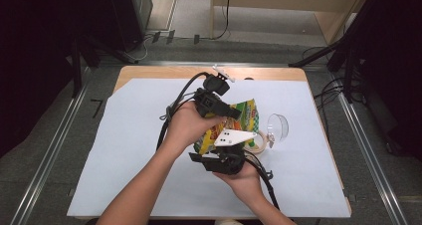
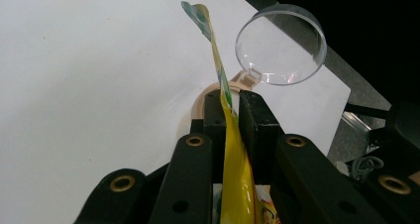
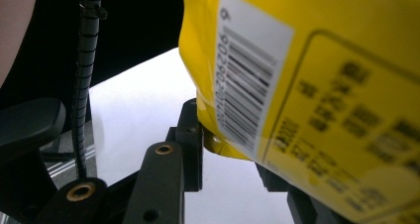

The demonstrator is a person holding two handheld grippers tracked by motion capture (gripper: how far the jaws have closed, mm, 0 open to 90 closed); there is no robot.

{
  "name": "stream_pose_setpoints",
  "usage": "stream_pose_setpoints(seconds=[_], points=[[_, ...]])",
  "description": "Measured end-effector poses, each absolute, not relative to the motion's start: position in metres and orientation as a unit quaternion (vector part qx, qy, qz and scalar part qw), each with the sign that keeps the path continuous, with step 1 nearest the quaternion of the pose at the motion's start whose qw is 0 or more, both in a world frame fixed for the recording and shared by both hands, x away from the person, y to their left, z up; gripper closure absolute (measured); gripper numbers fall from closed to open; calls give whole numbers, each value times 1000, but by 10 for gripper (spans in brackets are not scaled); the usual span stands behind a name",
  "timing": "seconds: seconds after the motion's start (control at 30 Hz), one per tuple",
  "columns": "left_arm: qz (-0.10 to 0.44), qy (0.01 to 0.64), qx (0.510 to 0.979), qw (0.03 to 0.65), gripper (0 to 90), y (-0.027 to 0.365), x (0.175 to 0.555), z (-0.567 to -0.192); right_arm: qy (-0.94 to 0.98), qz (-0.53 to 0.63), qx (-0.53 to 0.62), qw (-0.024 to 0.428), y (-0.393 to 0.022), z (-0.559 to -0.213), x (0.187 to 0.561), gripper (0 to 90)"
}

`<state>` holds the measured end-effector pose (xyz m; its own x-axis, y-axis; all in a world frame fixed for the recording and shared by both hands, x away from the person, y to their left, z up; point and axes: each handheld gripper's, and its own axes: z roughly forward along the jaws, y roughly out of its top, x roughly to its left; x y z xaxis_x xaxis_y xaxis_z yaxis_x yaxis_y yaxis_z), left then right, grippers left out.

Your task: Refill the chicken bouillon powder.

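Note:
A yellow snack bag (image 1: 246,115) with green and red print hangs above the white sheet (image 1: 129,150), held between both grippers. My left gripper (image 1: 230,111) comes in from the upper left. In the left gripper view its jaws (image 2: 230,102) pinch the bag's thin sealed edge (image 2: 233,174). My right gripper (image 1: 220,148), with its grey plate on top, grips the bag from below. In the right gripper view the barcode side of the bag (image 3: 322,60) sits between the jaws (image 3: 228,140); the left finger (image 3: 192,135) presses on it and the other is hidden behind the bag.
A clear round plastic cup (image 1: 277,127) (image 2: 281,44) lies on the sheet just right of the bag. A beige tape roll (image 1: 257,144) (image 2: 200,102) sits beside it. The wooden table edge (image 1: 164,71) runs along the back, with cables on the floor beyond.

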<state>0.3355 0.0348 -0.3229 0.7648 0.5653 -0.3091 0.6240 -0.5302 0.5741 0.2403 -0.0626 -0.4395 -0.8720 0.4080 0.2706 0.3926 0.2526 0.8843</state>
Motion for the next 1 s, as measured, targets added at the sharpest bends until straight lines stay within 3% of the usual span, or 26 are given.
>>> stream_pose_setpoints(seconds=[1.0], points=[[-39, 342, 873, 345, 826, 35, 336, -323, 792, 555, 254, 9, -62, -439, 240, 694]])
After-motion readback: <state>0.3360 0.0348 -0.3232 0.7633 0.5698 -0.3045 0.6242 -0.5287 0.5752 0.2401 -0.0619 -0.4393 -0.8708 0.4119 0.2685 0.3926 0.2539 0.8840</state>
